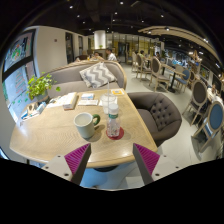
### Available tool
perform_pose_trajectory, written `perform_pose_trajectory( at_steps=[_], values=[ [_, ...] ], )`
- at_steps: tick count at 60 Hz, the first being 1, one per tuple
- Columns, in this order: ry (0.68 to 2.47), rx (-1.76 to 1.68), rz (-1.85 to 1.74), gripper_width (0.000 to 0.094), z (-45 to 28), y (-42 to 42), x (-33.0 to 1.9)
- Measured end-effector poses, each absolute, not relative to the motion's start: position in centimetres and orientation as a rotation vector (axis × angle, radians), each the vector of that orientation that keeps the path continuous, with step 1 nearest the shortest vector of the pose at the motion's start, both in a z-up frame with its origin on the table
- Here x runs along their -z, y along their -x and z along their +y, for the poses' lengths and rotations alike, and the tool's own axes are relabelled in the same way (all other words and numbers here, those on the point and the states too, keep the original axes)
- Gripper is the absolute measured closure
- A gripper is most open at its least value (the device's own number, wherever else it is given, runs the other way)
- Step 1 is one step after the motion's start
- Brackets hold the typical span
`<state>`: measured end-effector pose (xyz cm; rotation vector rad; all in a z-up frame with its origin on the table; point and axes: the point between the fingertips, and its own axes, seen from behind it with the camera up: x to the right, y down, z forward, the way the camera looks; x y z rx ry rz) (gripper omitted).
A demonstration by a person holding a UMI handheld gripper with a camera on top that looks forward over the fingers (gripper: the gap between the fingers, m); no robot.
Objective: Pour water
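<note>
A clear plastic water bottle (113, 117) with a red label stands upright on the round wooden table (50, 135), beyond my fingers. A white mug (86, 124) with a green handle stands just left of the bottle. My gripper (112, 160) is open and empty, held back from the table's near edge, with its purple pads (76, 157) spread wide. The bottle and mug lie ahead of the gap between the fingers, well apart from them.
Papers or books (88, 98) lie on the far side of the table and a potted plant (38, 88) stands at its left. A grey armchair (158, 112) is at the right, a sofa with a patterned cushion (97, 73) behind. More chairs and tables stand farther back.
</note>
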<state>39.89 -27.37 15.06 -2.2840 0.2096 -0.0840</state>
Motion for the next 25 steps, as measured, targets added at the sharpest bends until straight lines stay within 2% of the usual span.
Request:
perform_pose_trajectory(
  at_steps=[25],
  values=[
    [2.268, 0.080, 0.173, 0.0084, -27.1, -38.4, -16.0]
  ],
)
